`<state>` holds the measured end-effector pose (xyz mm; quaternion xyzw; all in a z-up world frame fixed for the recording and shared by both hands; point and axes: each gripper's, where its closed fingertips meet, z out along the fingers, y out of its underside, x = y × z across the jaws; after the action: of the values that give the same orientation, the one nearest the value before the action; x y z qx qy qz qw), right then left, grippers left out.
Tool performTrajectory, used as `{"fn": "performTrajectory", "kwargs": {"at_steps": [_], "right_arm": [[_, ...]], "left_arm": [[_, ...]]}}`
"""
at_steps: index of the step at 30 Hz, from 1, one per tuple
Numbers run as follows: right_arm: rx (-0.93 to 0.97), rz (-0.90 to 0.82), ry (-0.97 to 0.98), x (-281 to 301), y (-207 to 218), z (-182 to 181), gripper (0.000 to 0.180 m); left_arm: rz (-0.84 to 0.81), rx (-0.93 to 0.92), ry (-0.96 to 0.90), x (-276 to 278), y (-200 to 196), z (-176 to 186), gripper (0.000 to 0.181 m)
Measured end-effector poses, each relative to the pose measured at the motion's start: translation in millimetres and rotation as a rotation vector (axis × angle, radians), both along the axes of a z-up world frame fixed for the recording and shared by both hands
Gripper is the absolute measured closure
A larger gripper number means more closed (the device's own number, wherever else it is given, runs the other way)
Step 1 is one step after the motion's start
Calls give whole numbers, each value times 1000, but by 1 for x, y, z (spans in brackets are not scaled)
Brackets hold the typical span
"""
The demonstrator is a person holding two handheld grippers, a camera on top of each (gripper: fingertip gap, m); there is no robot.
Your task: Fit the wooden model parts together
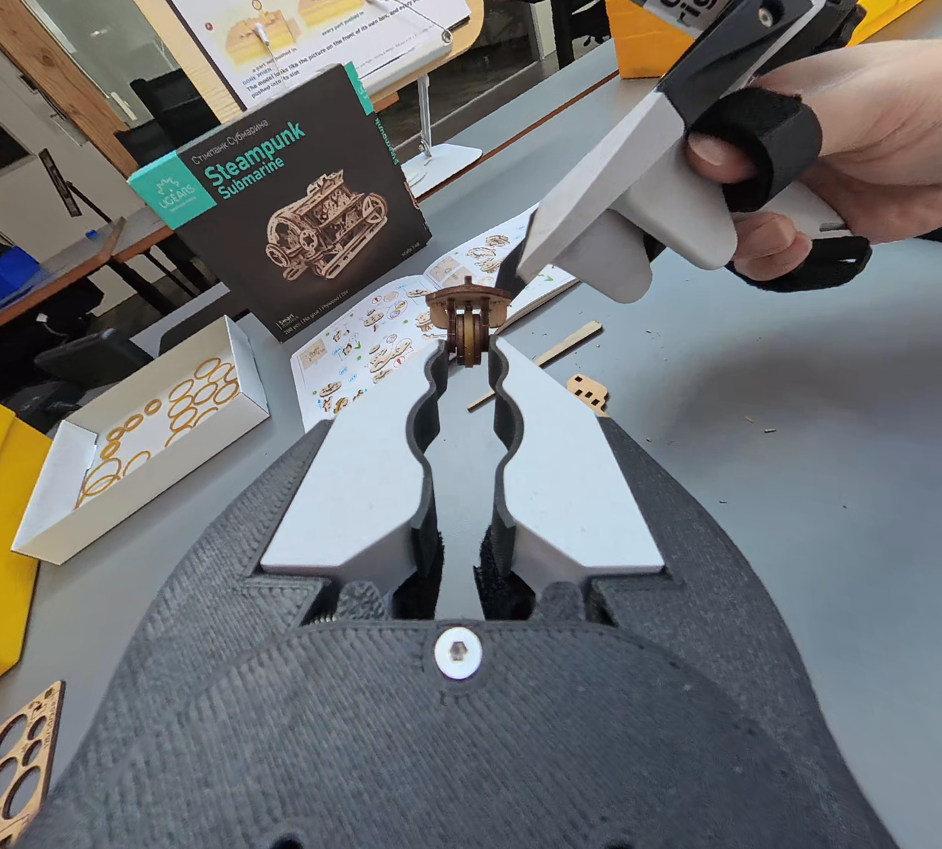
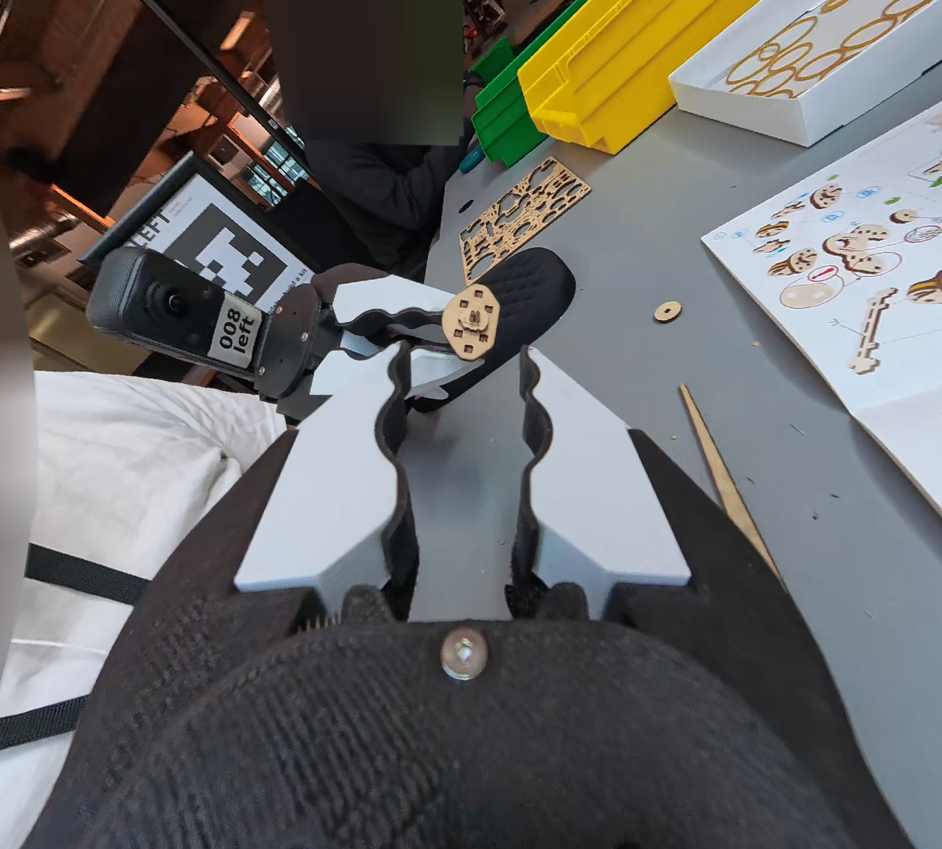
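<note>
So my left gripper (image 1: 468, 349) is pinched shut on a little wooden sub-assembly (image 1: 466, 314), right at the fingertips: a flat scalloped plate with square holes, with a small stack of discs slotted into it that the fingers are squeezing. From the right-hand camera the plate's face (image 2: 471, 322) points back at me, just past my right gripper (image 2: 461, 365), whose fingers are spread apart with nothing in them. In the left view the right gripper (image 1: 530, 263) hovers just above and to the right of the piece, not touching it. Progress-wise I'd say this is early days: one small cluster is together, but there's loads left. A white tray of wooden rings (image 1: 168, 421) sits off to the left of my left gripper, a punched-out sheet (image 2: 520, 212) lies beyond the held piece, a loose little disc (image 2: 668, 312) and a thin wooden stick (image 2: 724, 478) are on the grey table (image 2: 637, 263) to the right, and the instruction booklet (image 1: 367, 345) is open just behind the piece. Next part's probably down there somewhere.
</note>
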<state>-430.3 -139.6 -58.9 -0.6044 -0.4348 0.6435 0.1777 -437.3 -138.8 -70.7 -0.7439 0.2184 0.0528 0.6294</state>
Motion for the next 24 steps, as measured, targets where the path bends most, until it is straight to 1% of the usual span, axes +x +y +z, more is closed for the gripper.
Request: {"fn": "performTrajectory", "kwargs": {"at_steps": [1,3,6,13,15,16,19,21,24], "right_arm": [[-14,5,17,0,-1,2,150],[-15,-25,35,0,2,5,150],[14,-61,15,2,9,2,150],[56,-61,-37,1,9,-6,148],[80,-64,-45,1,9,-8,151],[86,-50,-37,1,7,-6,161],[122,-53,-46,2,7,-7,162],[145,-52,-48,3,8,-8,162],[218,-21,-33,8,7,-5,162]], "left_arm": [[1,-1,11,2,1,-1,167],[3,5,28,5,2,-2,167],[2,10,37,8,3,-2,168],[9,7,42,9,4,-3,167],[11,4,43,10,4,-4,167],[14,2,48,9,5,-5,167],[15,1,52,10,6,-7,167],[0,-7,24,12,6,-7,167],[-72,-25,-32,16,5,-6,161]]}}
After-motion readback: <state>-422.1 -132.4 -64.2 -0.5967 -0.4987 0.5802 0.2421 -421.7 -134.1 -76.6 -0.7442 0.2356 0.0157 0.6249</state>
